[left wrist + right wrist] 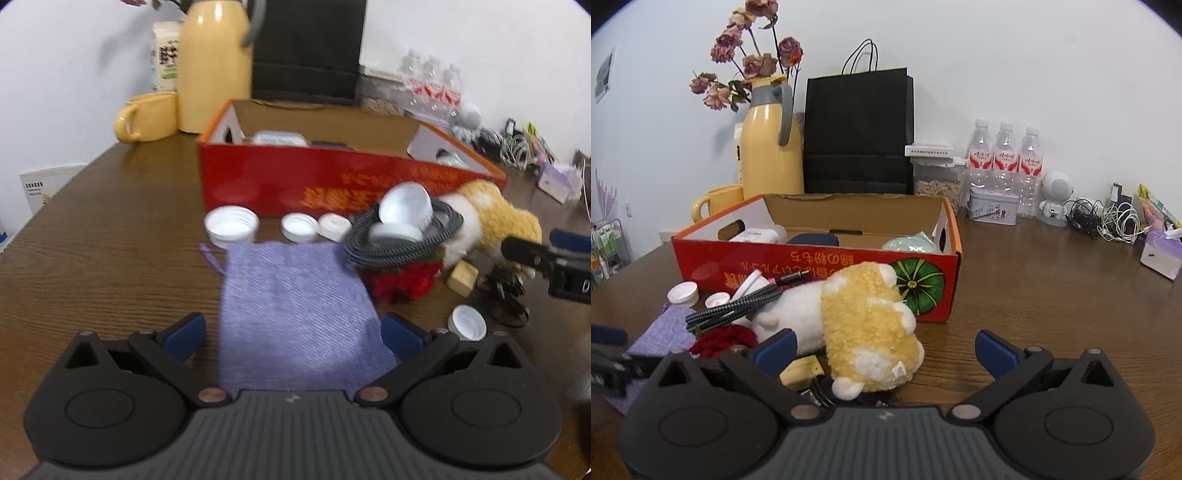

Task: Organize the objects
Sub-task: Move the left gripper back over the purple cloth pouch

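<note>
The left gripper (291,334) stands wide open low over the wooden table (92,236), its blue-padded fingers (184,332) on either side of a purple drawstring pouch (295,314) that lies flat. Beyond the pouch three white bottle caps (232,223) line up before a red cardboard box (295,184). To their right a coiled braided cable (402,240) sits on a red knitted thing (402,282) and holds more white caps (406,206). A yellow and white plush toy (495,218) lies behind, a wooden block (461,277) beside it. A yellow mug (147,116) and yellow thermos jug (214,66) stand at the far edge. The right gripper (554,262) enters from the right; its opening is not clear.
</note>
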The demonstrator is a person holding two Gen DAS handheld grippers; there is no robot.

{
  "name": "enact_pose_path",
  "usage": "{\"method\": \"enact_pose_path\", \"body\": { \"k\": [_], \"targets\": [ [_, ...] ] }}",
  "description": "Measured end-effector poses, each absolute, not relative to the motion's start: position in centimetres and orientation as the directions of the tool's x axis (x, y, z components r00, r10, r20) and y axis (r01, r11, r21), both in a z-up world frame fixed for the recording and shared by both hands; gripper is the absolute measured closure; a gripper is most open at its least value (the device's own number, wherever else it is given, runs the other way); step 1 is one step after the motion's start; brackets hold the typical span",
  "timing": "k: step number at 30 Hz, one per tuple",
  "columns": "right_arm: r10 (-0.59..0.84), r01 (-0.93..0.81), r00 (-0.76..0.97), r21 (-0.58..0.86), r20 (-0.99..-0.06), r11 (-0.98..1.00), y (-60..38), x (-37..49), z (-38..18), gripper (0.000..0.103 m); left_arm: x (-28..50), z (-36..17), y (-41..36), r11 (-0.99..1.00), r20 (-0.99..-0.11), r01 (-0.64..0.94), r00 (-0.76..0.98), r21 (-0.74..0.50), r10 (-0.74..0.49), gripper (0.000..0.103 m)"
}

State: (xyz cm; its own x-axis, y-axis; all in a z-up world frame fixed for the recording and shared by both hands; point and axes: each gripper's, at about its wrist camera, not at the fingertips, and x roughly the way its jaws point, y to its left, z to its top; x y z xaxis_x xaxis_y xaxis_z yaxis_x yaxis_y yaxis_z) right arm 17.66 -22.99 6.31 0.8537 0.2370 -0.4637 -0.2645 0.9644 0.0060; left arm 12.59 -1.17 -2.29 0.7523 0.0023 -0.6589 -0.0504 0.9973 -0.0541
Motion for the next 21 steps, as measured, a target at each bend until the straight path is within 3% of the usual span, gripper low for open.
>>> {"method": "enact_pose_path", "body": {
  "k": [2,7,8,11,13,15,21],
  "targets": [
    [0.239,-0.264,0.856,0.011,-0.458,0.965,-23.1,17.6,6.3,0.0,12.7,-2.8,-2.0,0.999,-0.651,-0.047,0.758,0.008,0.041,0.0],
    [0.246,-0.271,0.856,0.009,-0.456,0.962,-23.0,17.6,6.0,0.0,12.4,-2.9,-2.0,0.999,-0.642,-0.048,0.766,0.003,0.039,0.0],
    [0.247,-0.273,0.855,0.007,-0.455,0.962,-23.0,17.6,5.9,0.0,12.3,-2.9,-2.0,0.999,-0.639,-0.045,0.768,0.002,0.036,0.005],
    [0.25,-0.277,0.854,0.008,-0.457,0.961,-23.0,17.6,5.9,0.0,11.8,-2.5,-2.0,0.999,-0.62,-0.045,0.784,0.003,0.037,0.032],
    [0.249,-0.276,0.852,0.01,-0.46,0.961,-23.0,17.7,5.9,0.0,11.6,-2.3,-1.8,0.998,-0.608,-0.058,0.792,0.0,0.047,0.056],
    [0.248,-0.277,0.85,0.007,-0.465,0.961,-22.9,17.8,5.9,0.0,11.4,-2.1,-1.4,0.998,-0.601,-0.064,0.798,-0.011,0.044,0.087],
    [0.243,-0.294,0.838,-0.027,-0.489,0.956,-22.2,18.7,5.9,0.001,11.0,-2.0,-0.3,0.996,-0.599,-0.069,0.801,-0.052,0.024,0.091]
  ]
}}
